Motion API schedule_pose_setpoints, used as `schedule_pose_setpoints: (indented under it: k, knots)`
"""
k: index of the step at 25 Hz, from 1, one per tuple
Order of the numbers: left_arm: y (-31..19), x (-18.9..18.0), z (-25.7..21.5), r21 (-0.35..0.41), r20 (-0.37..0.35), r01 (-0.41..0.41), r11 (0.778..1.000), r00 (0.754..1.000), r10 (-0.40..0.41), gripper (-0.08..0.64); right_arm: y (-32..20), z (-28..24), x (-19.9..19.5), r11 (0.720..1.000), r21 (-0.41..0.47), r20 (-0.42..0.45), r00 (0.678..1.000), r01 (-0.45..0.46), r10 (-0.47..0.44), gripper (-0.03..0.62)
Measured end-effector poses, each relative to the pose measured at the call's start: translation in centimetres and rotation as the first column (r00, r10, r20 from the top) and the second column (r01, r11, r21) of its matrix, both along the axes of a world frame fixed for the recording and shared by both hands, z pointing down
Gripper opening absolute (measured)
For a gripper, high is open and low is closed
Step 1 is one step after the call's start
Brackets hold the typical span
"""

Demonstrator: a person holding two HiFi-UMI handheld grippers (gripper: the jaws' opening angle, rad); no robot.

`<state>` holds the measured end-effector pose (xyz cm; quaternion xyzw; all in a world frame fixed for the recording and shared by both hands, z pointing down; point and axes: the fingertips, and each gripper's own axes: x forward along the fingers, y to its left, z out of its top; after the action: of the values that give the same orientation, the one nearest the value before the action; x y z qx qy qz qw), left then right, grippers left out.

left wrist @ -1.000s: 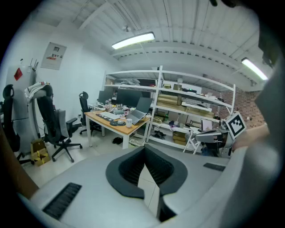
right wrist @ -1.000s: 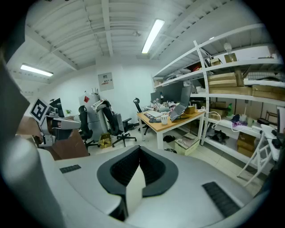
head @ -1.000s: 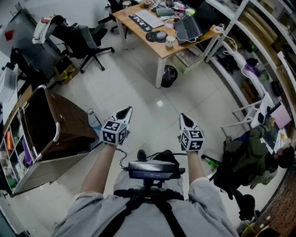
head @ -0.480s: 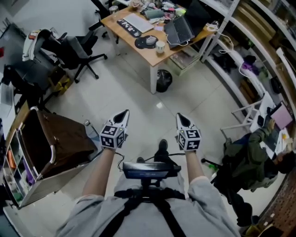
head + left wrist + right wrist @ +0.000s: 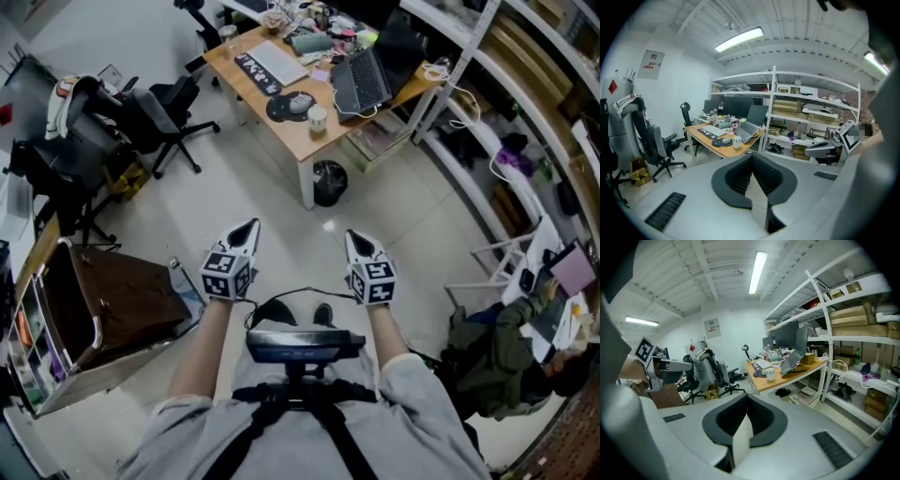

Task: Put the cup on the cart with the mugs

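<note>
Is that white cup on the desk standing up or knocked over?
Standing up. The cup rests on its base near the desk's edge, and the head view shows its round mouth facing up.

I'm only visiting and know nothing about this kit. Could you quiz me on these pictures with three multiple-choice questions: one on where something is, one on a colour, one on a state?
1. Where is the white cup?
A) on an office chair
B) on the wooden desk, near the laptop
C) in a gripper's jaws

2. What colour is the bin under the desk?
A) black
B) red
C) yellow

3. How do the right gripper's jaws stand?
A) wide apart
B) clamped on the cup
C) together, nothing between

Answers:
1 B: the head view shows the cup standing on the desk's near end.
2 A: the bin shows dark black against the pale floor.
3 C: the right gripper view shows the pads meeting, with nothing in them.
</note>
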<state>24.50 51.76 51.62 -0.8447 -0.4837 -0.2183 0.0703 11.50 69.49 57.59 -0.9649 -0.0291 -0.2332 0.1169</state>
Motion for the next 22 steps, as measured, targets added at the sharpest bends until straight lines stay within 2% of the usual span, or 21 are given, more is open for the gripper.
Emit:
schedule_pose_setpoints:
  k: [6, 14, 22]
  knots:
    - [3.2, 3.6, 0.5, 0.023, 0.008, -0.030, 0.999, 1.000, 0.030, 0.006, 2.4, -0.1, 4.4, 1.000, 0.008, -0.016, 1.000, 0.008, -0.008, 0.009]
    - [6.8, 10.8, 0.2, 0.014, 0.005, -0.109, 0.994, 0.994, 0.109, 0.006, 4.1, 0.5, 11.8, 0.998, -0.011, -0.006, 0.998, -0.056, 0.056, 0.009]
    - [8.4, 15.9, 1.7, 0.026, 0.018, -0.209, 0.977, 0.978, 0.209, 0.006, 6.5, 1.7, 18.7, 0.980, -0.118, -0.003, 0.987, -0.159, 0.160, 0.009]
